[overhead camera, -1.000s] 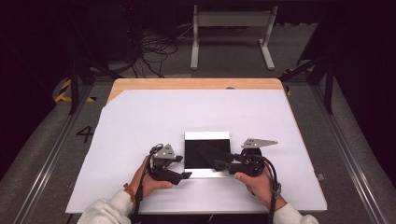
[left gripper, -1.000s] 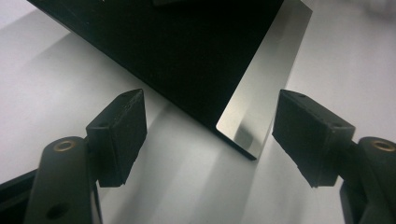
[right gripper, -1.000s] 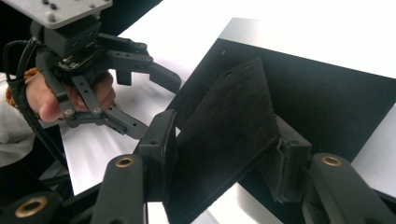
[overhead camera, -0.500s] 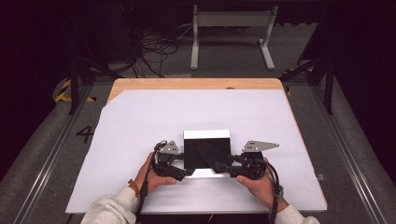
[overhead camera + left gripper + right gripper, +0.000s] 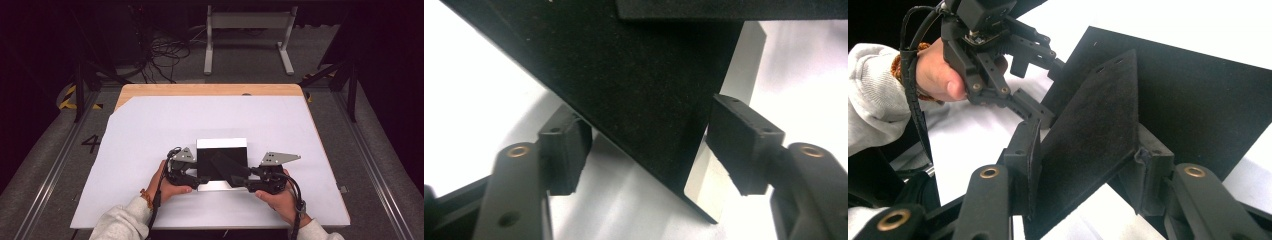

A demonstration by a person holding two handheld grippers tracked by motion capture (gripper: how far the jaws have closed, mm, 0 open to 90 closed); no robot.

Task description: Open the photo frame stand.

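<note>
Left gripper [image 5: 192, 176] jaws spread apart; right gripper [image 5: 239, 179] jaws clamped.

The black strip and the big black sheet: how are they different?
The strip is narrow, while the sheet is much wider. The strip is tilted up, while the sheet lies flat. The right gripper has its jaws shut on the strip, but the left gripper has its jaws open on either side of the sheet's corner, not pinching it. Both are black with a dull, slightly rough surface.
</note>
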